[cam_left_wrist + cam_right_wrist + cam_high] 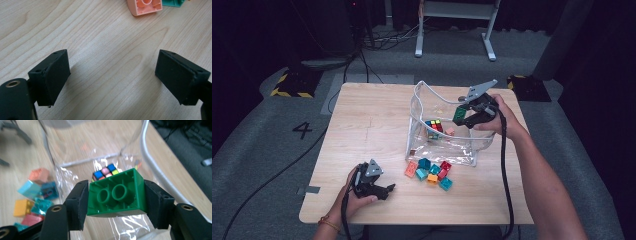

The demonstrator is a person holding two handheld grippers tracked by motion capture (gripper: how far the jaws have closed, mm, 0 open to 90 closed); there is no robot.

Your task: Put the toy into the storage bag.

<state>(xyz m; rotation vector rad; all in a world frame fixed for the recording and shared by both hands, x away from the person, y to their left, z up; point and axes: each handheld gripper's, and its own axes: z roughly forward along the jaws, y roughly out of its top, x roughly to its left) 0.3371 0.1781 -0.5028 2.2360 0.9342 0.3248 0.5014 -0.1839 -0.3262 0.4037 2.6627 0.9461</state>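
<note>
My right gripper [460,116] is shut on a green brick [116,194], whose hollow underside faces the camera, and holds it over the open top of a clear plastic bag [447,145]. Inside the bag lies a multicoloured puzzle cube [434,126] [105,172] and a small pink brick [450,131]. My left gripper [388,191] rests on the wooden table [367,125] near its front edge, its jaws wide apart [112,77] over bare wood. A peach brick [144,6] lies just beyond them.
Several loose bricks [431,170] in orange, teal, red and yellow lie in a cluster on the table in front of the bag. Cables trail from both grippers off the front edge. A white desk frame [454,27] stands on the floor behind.
</note>
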